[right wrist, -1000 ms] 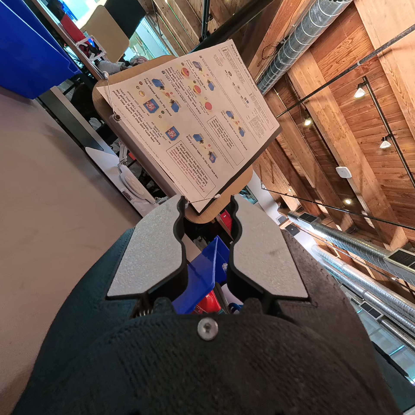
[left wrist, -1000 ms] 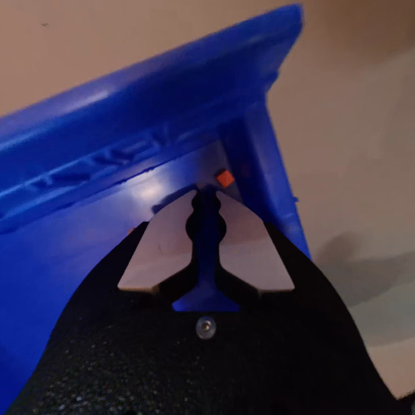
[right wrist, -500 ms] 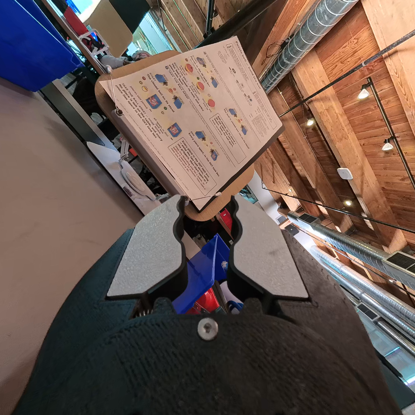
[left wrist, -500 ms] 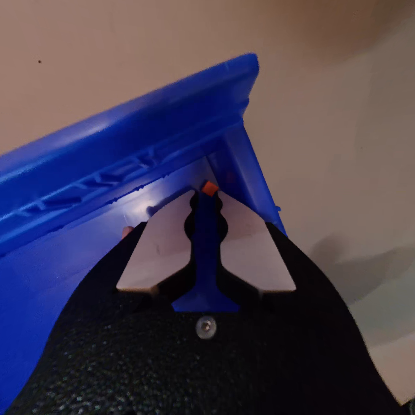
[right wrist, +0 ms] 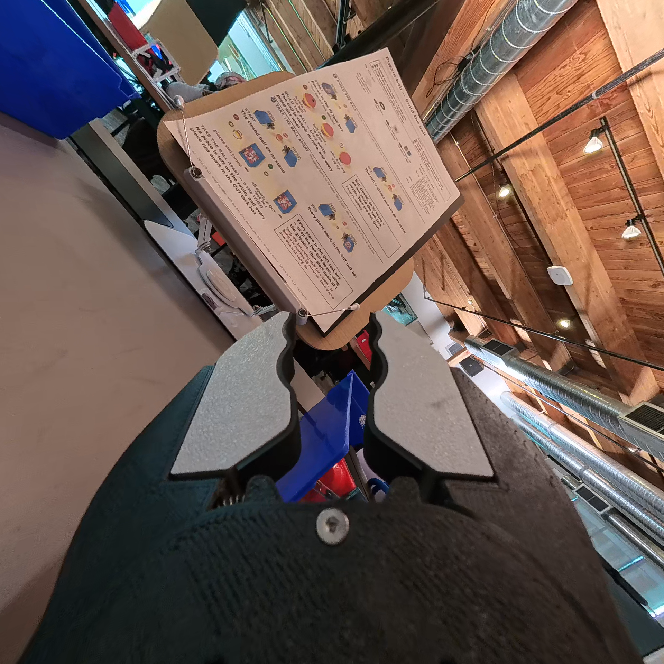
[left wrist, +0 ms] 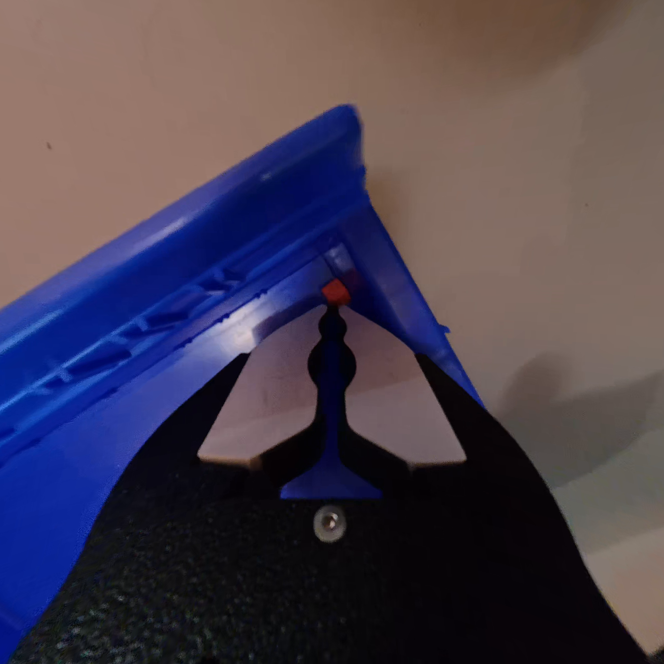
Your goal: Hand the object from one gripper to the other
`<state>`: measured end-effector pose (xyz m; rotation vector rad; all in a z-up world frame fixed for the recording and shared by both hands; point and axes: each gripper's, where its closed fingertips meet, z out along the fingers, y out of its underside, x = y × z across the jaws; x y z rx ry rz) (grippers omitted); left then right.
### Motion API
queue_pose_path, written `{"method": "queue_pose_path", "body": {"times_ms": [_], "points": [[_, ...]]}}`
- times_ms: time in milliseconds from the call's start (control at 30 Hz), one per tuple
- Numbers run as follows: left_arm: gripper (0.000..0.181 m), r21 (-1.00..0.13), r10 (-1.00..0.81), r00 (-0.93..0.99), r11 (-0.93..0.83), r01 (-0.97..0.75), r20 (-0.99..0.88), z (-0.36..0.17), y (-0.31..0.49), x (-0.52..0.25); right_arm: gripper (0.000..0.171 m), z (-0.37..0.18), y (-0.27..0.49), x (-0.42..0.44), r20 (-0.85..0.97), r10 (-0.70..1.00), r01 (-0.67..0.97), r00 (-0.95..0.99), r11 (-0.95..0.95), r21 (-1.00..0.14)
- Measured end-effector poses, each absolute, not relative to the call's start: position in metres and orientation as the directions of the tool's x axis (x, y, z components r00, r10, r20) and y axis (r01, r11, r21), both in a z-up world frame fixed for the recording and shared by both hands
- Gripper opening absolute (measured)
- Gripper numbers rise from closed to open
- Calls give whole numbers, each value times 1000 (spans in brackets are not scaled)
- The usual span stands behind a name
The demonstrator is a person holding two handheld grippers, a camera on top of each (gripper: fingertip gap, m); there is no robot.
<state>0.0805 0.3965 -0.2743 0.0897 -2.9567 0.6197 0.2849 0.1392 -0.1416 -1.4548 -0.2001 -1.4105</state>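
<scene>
A small red piece (left wrist: 336, 291) lies in the inner corner of a blue plastic bin (left wrist: 179, 251) in the left wrist view. My left gripper (left wrist: 332, 310) is inside the bin with its jaws shut, and its tips sit right below the red piece. I cannot tell whether they touch it. My right gripper (right wrist: 332, 319) is open and empty, tilted and pointing away from the table (right wrist: 72, 323) towards a paper stand. The left gripper does not show in the right wrist view.
A printed instruction sheet (right wrist: 316, 172) sits on a wooden stand ahead of the right gripper. One blue bin (right wrist: 46, 68) stands at the upper left, and another blue bin (right wrist: 327, 424) with red things shows between the fingers. Beige tabletop (left wrist: 503, 179) surrounds the bin.
The left gripper has shifted inside the bin, so the red piece went from right of the tips to straight ahead of them. The right gripper has barely moved and stays open.
</scene>
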Motion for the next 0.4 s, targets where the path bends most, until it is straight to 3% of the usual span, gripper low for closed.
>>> {"method": "queue_pose_path", "body": {"times_ms": [33, 133, 233, 400], "points": [[0, -381, -64, -986, 917, -118, 152, -276, 399, 80, 39, -142, 139, 285, 806, -515, 721, 291, -436, -539], [0, -397, -169, -980, 896, -196, 102, -274, 410, 90, 39, -144, 140, 286, 809, -511, 718, 292, -441, -538], [13, -441, -325, -944, 841, -314, 52, -264, 418, 105, 39, -145, 140, 286, 807, -509, 716, 300, -439, -543], [33, -507, -265, -959, 816, -278, 98, -258, 397, 93, 39, -146, 143, 284, 811, -500, 722, 304, -434, -538]]}}
